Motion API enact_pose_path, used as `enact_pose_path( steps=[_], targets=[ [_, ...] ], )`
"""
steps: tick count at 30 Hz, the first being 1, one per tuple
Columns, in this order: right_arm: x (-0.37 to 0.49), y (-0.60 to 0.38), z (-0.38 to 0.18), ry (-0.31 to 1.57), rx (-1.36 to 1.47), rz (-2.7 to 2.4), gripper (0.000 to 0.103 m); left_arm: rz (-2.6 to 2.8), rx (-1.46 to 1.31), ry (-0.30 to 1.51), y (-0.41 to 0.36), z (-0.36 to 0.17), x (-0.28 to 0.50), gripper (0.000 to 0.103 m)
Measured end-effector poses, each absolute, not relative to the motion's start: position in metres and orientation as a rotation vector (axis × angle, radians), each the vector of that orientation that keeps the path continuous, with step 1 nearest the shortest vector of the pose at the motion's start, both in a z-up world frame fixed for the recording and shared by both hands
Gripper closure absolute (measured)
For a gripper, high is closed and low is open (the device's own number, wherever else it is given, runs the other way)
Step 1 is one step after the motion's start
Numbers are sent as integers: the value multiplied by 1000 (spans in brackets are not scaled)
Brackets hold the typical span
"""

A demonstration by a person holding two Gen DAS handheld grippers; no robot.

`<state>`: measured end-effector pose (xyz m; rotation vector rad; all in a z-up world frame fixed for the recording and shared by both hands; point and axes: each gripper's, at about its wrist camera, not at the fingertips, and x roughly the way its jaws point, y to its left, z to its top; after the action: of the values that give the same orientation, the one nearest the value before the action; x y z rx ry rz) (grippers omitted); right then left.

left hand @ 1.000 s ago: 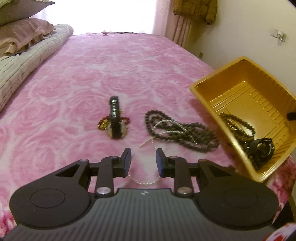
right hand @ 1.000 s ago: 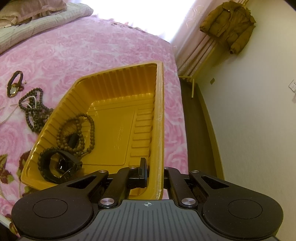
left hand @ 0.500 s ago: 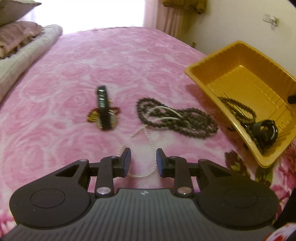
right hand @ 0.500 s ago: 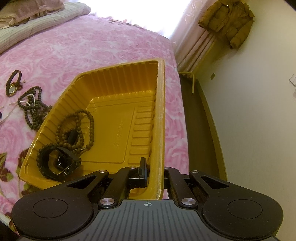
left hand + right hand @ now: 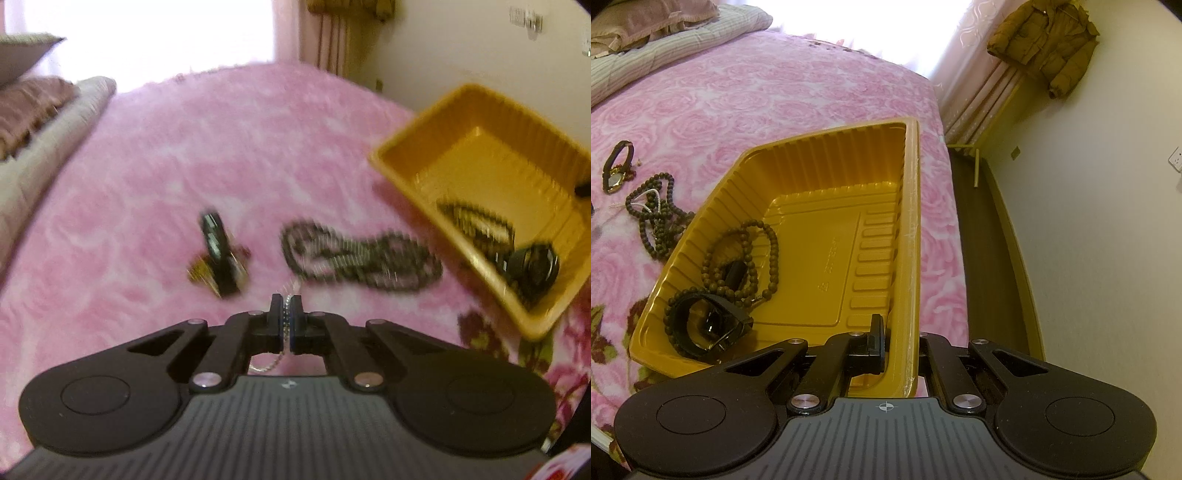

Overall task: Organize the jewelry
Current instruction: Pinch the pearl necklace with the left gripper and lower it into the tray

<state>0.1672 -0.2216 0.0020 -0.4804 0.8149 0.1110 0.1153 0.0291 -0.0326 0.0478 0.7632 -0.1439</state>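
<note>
- Since the earlier frame, the left tongs (image 5: 286, 303) have gone from parted to clamped on the thin silver chain (image 5: 266, 363), which now runs between the pads and hangs in a loop behind them.
- Two tongs show; the right tongs (image 5: 899, 341) are closed on the near wall of the yellow tray (image 5: 912, 229), one finger inside and the other outside.
- On the bed (image 5: 184, 147) lie one dark bead necklace (image 5: 362, 258) and one black-strap watch (image 5: 218, 254) over a gold and red piece, apart from each other.
- Inside the tray, at its left end, sit one brown bead strand (image 5: 746, 254) and one black watch (image 5: 709, 326), touching.
- Fine, pale and glinting, the chain trails toward the bead necklace.
- Open pink blanket spreads beyond the jewelry; the tray sits close to the bed's right edge, where the floor (image 5: 982, 258) drops away.
</note>
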Motion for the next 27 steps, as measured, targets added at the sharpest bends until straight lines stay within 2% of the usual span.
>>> enact_pose_path(
  steps=[13,20,27],
  targets=[
    [166,-221,7,807,-480,116,100,-216,112,526,33,83,125,101],
    [166,-220,9,801,-480,118,100,-278,114,445,17,122,125,101],
    [166,-221,9,800,-477,119,100,-362,130,430,-12,137,126,101]
  ],
)
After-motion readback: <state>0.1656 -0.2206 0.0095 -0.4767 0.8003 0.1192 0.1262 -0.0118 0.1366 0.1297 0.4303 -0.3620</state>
